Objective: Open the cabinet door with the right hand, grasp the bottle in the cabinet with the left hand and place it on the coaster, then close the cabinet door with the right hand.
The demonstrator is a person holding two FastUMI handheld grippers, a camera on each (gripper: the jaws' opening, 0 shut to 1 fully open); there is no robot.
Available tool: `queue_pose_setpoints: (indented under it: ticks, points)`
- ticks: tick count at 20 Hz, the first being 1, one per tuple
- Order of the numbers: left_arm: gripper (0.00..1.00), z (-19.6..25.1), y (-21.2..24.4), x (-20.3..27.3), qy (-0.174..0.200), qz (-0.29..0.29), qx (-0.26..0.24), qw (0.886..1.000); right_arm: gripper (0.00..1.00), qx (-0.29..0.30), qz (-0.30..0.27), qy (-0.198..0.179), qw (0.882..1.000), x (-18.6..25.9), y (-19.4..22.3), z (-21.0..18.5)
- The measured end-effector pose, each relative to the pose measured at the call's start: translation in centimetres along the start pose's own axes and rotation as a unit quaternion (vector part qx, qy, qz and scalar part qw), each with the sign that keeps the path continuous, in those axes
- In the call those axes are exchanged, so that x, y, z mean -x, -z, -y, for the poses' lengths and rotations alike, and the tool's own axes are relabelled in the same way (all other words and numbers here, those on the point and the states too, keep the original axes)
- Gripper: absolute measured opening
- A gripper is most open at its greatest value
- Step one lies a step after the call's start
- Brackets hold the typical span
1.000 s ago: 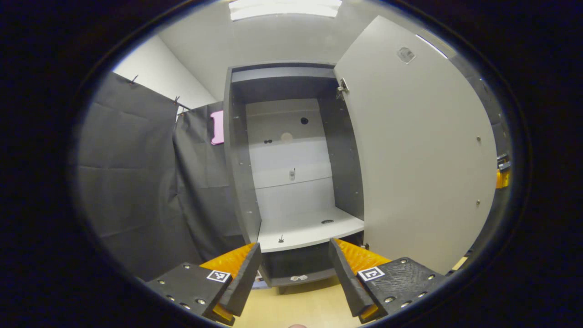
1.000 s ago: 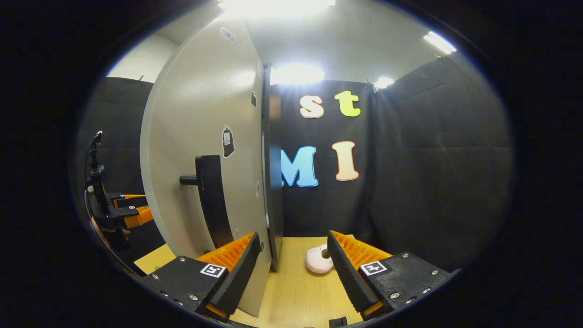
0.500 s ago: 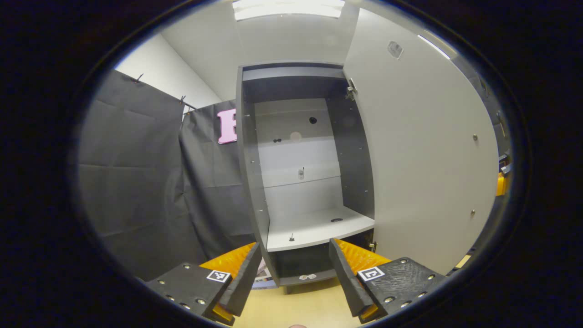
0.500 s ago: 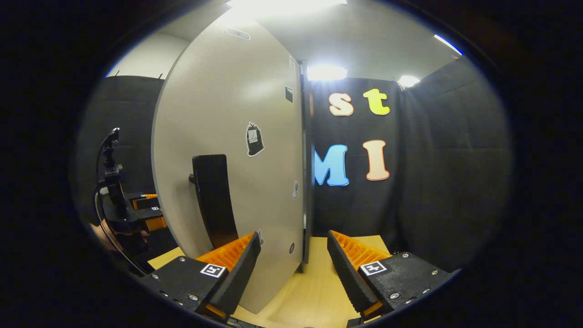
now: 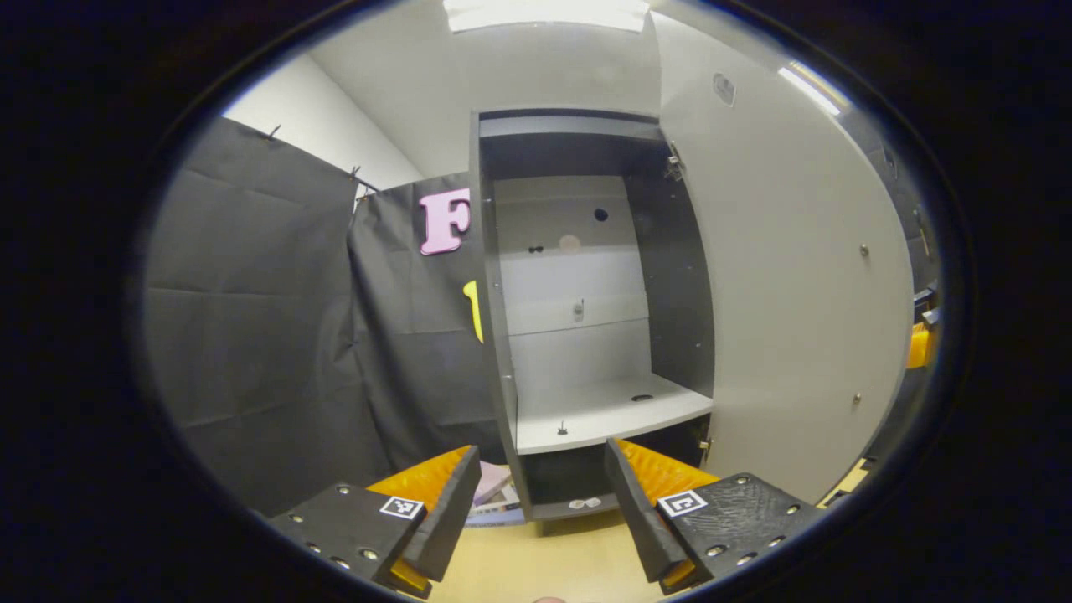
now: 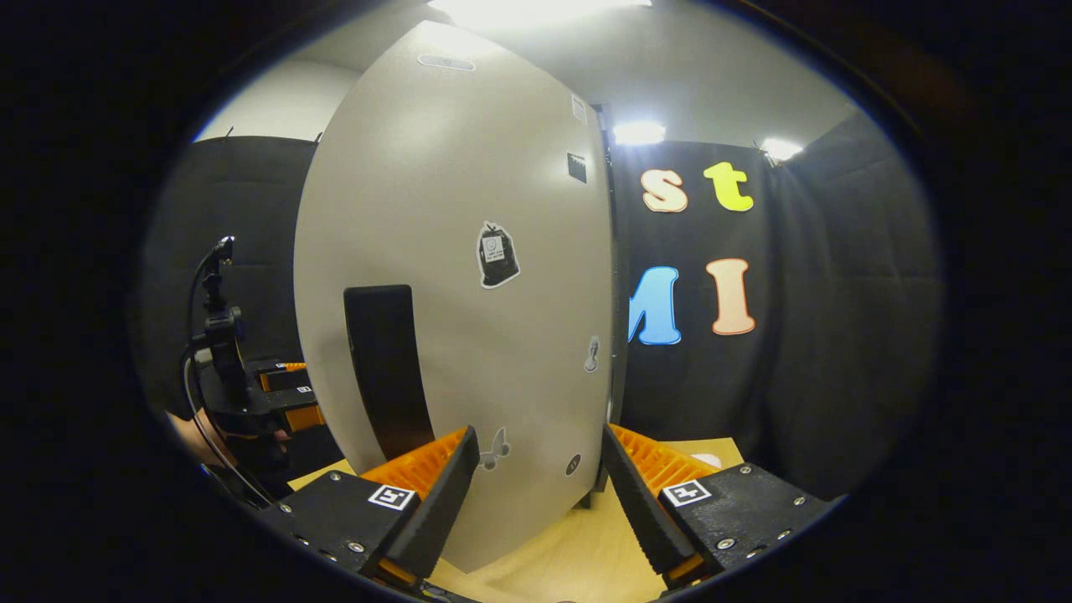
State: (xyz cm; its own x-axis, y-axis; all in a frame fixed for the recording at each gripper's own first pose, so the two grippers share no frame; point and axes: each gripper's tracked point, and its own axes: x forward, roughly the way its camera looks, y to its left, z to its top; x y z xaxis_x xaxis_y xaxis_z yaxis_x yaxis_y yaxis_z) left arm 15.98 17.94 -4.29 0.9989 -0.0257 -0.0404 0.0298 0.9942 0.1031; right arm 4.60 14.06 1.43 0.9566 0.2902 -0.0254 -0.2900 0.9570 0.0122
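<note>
Ahead of the left claw (image 5: 543, 494), the cabinet (image 5: 586, 310) stands open on the surface (image 5: 544, 557). Its fingers are spread wide with nothing between them, and they frame the cabinet's lower front edge. Inside, a pale shelf (image 5: 607, 412) sits just above and beyond the fingertips; two small dark marks lie on it. No bottle can be made out in the compartment.

The door (image 5: 787, 276) swings out to the right of the opening, its pale inner face turned toward the left claw. At the far right edge of that view, past the door's free edge, an orange part of the other claw is visible.

Right gripper view — the right claw (image 6: 540, 486) is also spread, holding nothing. The door's outer face (image 6: 469, 318) stands directly ahead, its lower edge between the fingertips. A black handle (image 6: 387, 368) sits on the door just above the left finger — near it, not pinched. The left claw (image 6: 280, 394) hangs well apart at the left, beyond the door.
</note>
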Motion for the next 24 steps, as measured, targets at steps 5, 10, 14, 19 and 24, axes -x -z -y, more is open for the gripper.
queue_pose_setpoints:
  ticks: [5, 10, 14, 19, 24]
  points:
    - [0.86, -1.3, 0.5, -0.4, -0.005, -0.002, 0.007, 1.000, 0.92, 0.002, -0.002, -0.018, 1.000, -1.8, -0.2, -2.4]
    - [0.90, -2.9, 1.0, -1.1, -0.009, -0.004, 0.011, 1.000, 0.92, -0.004, 0.000, -0.032, 0.999, -3.4, 0.1, -3.9]
    - [0.90, -4.3, 0.9, -1.6, -0.013, -0.002, 0.003, 1.000, 0.92, -0.011, 0.004, -0.040, 0.999, -5.1, 0.2, -4.7]
    - [0.85, -6.2, 1.7, -2.0, -0.027, -0.012, 0.003, 1.000, 0.92, 0.002, 0.006, -0.040, 0.999, -8.1, 0.9, -5.7]
    - [0.90, -7.3, 2.0, -2.6, -0.036, -0.013, 0.001, 0.999, 0.92, 0.004, 0.008, -0.031, 0.999, -8.9, 0.9, -5.5]
